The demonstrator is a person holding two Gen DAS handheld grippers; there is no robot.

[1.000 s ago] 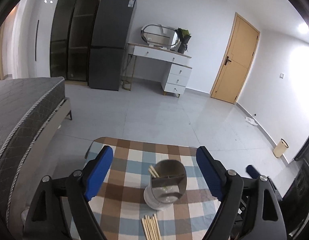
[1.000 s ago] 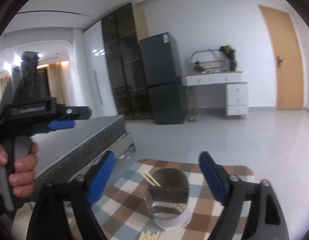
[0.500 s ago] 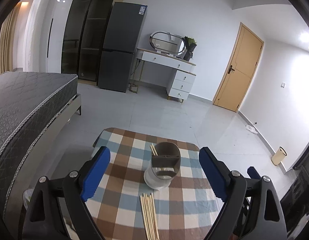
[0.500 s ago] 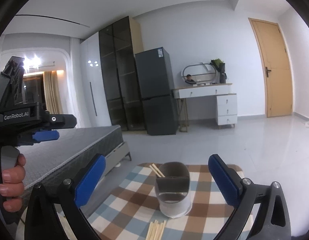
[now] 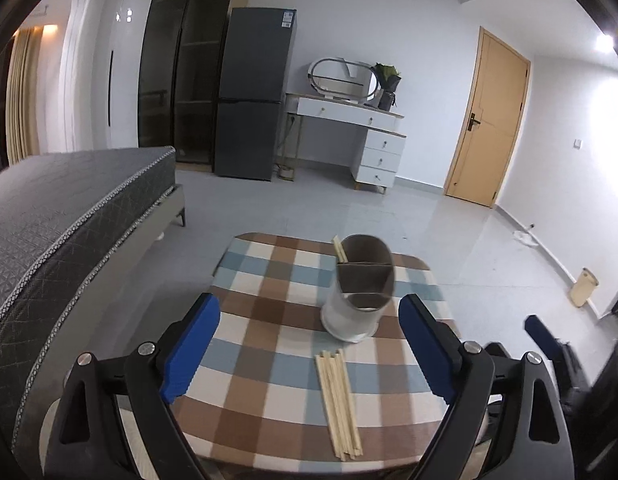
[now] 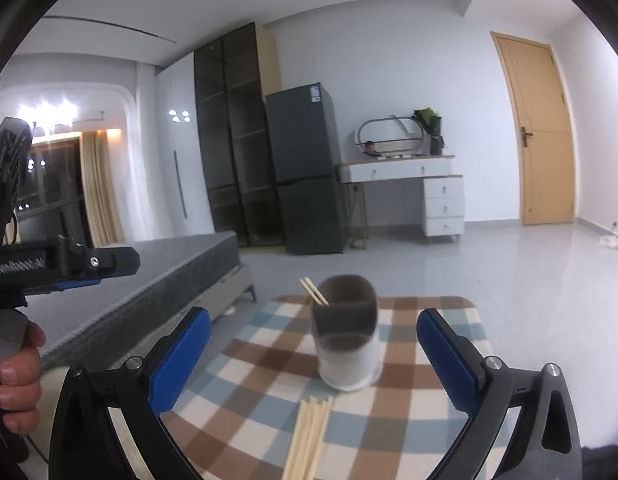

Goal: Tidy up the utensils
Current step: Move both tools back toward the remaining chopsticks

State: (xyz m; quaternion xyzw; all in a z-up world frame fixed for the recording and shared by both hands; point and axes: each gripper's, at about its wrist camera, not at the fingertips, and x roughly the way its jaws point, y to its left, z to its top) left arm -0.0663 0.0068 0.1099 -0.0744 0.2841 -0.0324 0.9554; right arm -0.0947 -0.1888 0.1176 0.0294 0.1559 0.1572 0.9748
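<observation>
Several pale wooden chopsticks (image 5: 339, 402) lie loose on the checked table (image 5: 269, 364), between the jaws and in front of the grey-and-white holder (image 5: 359, 288), which has two sticks inside. Both the left gripper (image 5: 309, 348) and the right gripper (image 6: 313, 360) hover above the table with jaws wide apart, holding nothing.

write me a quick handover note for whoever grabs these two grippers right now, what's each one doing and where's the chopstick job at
Left gripper: open, empty, held above the near side of the checked table.
Right gripper: open, empty, also facing the table.
Utensil holder: upright toward the table's far side, divided into compartments; a pair of chopsticks already stands in the far one.
Loose chopsticks: a bundle lying flat on the cloth just in front of the holder, untouched.
Done: one pair in the holder.
Left: pick up the loose bundle and stand it in the holder.
</observation>
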